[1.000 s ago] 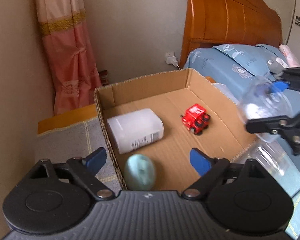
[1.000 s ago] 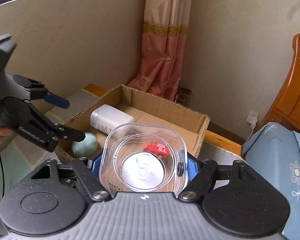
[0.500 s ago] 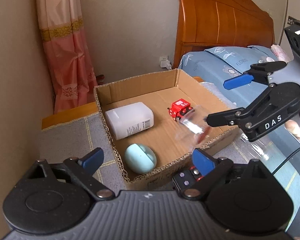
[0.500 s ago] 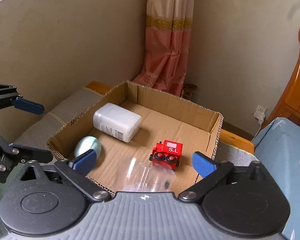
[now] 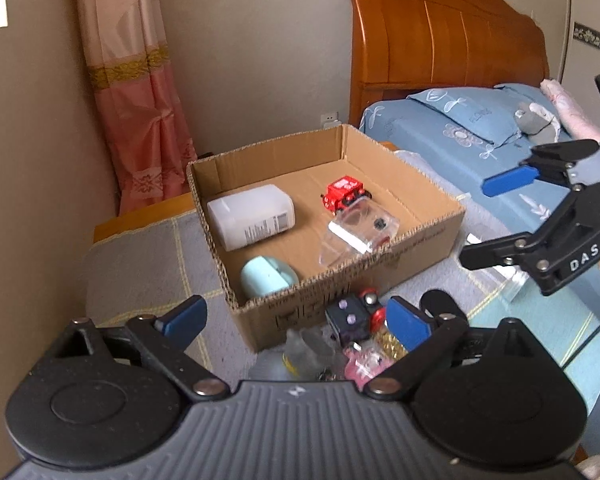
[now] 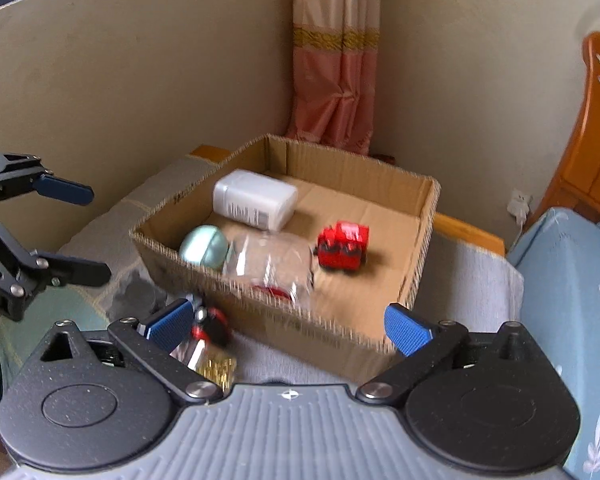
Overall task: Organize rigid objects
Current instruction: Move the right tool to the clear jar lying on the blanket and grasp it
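The clear plastic container (image 5: 358, 236) lies on its side inside the cardboard box (image 5: 428, 236), close against the box's near wall, just beside the red toy truck (image 5: 344, 196) and near the pale blue egg-shaped object (image 5: 266, 278) in the near left corner; the white bottle (image 5: 252, 216) lies along the left wall. The container looks tilted rather than flat, so it may roll into the truck or rock against the wall if the box is nudged. Both tools hang empty with fingers spread wide: the right gripper (image 6: 288, 326) over the near wall, the left gripper (image 5: 296, 320) above a small clutter outside the box, on the blanket (image 5: 140, 264) at the foot of the near wall, including a dark dice-like cube (image 5: 346, 318), a gold-coloured item (image 6: 216, 368) and something pink. These pieces sit tightly together, partly hidden by the fingers, so a careless closing could catch two at once or push one away. The two grippers work near each other and could collide over the box's near edge.
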Demonstrator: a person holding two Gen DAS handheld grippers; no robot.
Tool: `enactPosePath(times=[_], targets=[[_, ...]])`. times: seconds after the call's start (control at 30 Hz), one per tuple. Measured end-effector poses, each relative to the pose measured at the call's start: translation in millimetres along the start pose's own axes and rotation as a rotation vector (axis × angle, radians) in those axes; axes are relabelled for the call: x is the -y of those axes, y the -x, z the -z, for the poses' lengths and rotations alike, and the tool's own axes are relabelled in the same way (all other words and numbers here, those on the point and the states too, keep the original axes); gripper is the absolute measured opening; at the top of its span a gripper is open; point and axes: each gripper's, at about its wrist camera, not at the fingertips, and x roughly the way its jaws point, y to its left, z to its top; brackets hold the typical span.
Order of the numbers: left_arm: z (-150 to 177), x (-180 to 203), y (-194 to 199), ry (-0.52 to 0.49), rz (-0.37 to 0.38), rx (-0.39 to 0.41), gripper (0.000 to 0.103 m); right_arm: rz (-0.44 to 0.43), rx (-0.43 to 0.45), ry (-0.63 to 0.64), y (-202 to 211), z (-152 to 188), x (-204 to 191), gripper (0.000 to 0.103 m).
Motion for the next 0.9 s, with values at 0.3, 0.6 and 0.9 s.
enactPosePath(times=[0.3, 0.6, 0.9], targets=[[29, 14, 10, 0.026, -0.047, 0.007, 0.096, 0.098, -0.052, -0.100, -7, 60, 23, 0.103], [52, 30, 12, 0.053, -0.070, 0.000, 0.096, 0.086, -0.092, -0.205, -12, 96, 34, 0.103], [52, 32, 14, 0.069, -0.049, 0.009, 0.096, 0.044, -0.091, -0.188, 3, 99, 28, 0.103]])
